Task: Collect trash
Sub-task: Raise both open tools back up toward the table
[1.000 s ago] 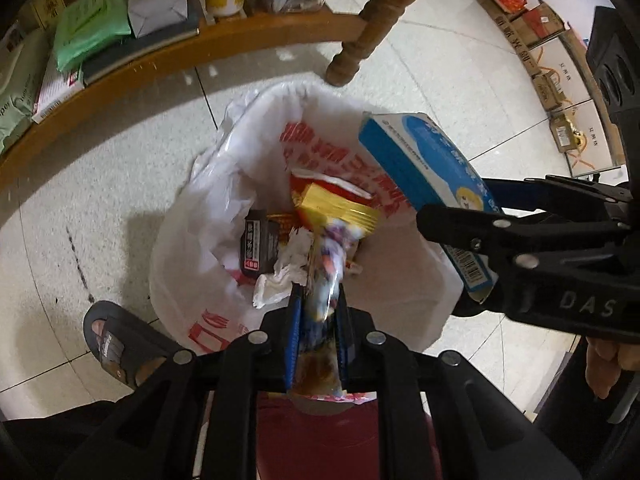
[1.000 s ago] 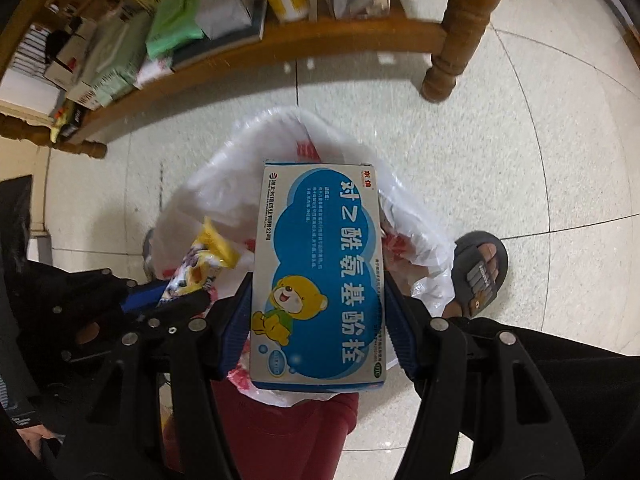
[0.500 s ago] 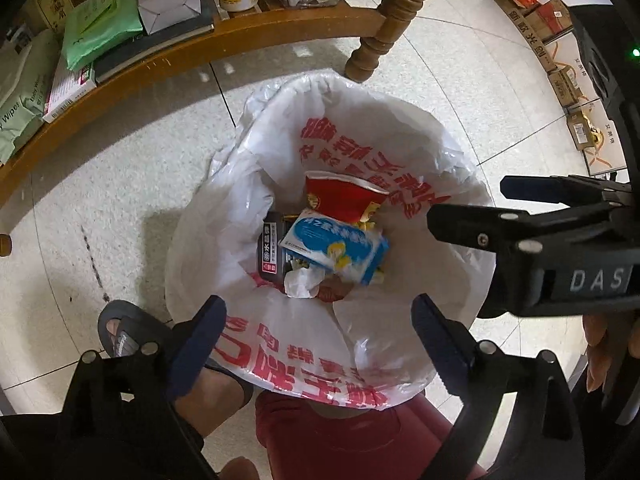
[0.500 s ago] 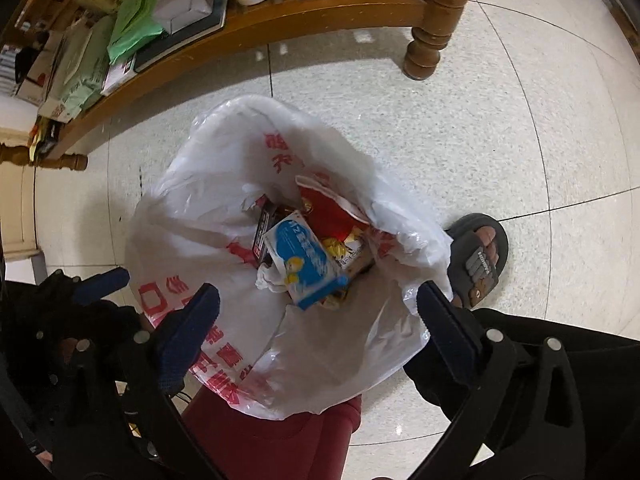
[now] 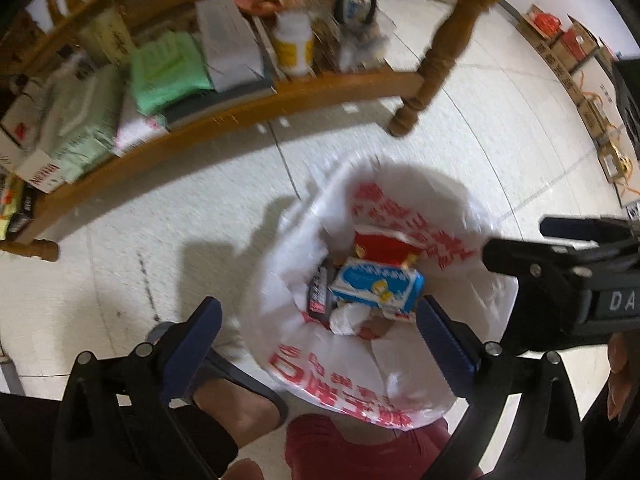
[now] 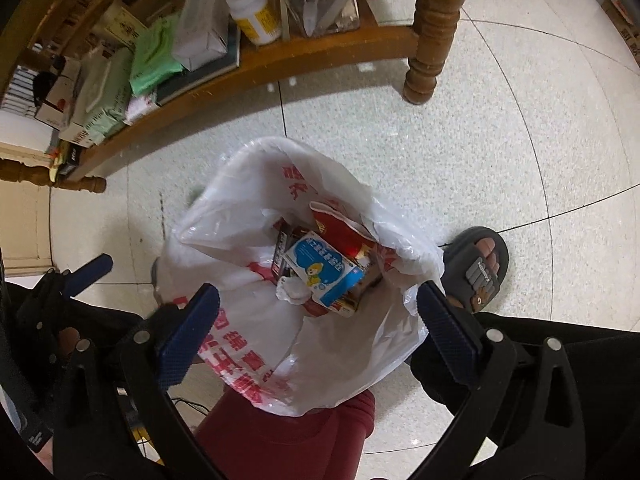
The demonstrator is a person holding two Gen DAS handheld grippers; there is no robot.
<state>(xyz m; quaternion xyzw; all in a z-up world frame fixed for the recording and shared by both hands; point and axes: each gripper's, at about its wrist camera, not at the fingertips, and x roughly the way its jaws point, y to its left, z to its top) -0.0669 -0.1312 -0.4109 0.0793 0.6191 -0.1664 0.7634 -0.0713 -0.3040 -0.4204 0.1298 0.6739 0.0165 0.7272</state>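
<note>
Pale speckled floor tiles (image 6: 460, 168) spread under me, with a low wooden shelf (image 6: 280, 60) of boxes, green packets and a white bottle (image 6: 254, 14) along the far side, next to a turned wooden leg (image 6: 430, 32). Below both my grippers stands a white plastic bag (image 6: 240, 216) with red print, its mouth open upward. Down inside it lies the trash: a blue and white box (image 6: 324, 272) with a yellow bear on top of the pile, a red wrapper (image 6: 340, 228) behind it, a dark packet (image 6: 282, 252) at its side and a crumpled white tissue (image 6: 292, 290) in front. My left gripper (image 5: 316, 344) is still opening and is almost fully spread, with nothing between its blue pads. My right gripper (image 6: 318, 330) stands spread wide too, empty, hanging over the bag. My sandalled foot (image 6: 480, 268) rests on the floor just beside the bag.
</note>
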